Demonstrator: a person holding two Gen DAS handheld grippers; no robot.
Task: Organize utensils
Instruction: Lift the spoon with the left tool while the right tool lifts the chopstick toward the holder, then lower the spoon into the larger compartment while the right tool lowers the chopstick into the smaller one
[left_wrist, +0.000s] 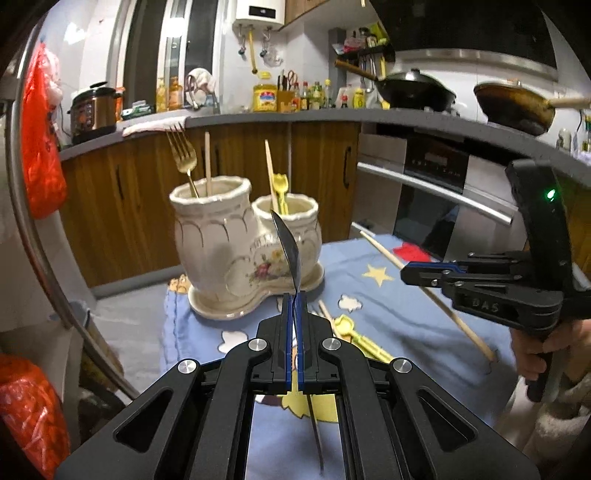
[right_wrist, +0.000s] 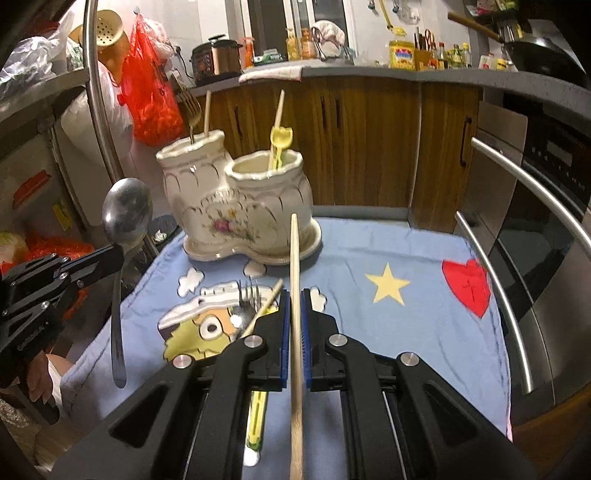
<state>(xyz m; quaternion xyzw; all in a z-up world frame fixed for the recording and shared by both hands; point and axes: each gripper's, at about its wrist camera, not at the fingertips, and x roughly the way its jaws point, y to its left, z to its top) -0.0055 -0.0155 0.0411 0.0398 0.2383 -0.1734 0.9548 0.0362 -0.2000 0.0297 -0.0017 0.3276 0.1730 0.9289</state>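
Raised letters "DAS" – on the right hand-held gripper (left_wrist: 406, 275) – nothing else legible.

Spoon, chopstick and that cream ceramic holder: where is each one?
Spoon (right_wrist: 127, 210): right wrist view, on its bowl.
Chopstick (right_wrist: 294, 258): right wrist view, on its shaft above the jaws.
Ceramic holder (left_wrist: 214, 236): left wrist view, on the taller pot's side.

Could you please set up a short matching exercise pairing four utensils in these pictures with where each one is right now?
Things:
1. metal spoon
2. gold fork
3. yellow plastic spoon
4. silver fork

Places:
A. lying on the blue cloth
B. standing in the taller holder compartment
C. clamped in the left tool
D. standing in the shorter holder compartment

Pairs: 1-C, 2-B, 3-D, 4-A
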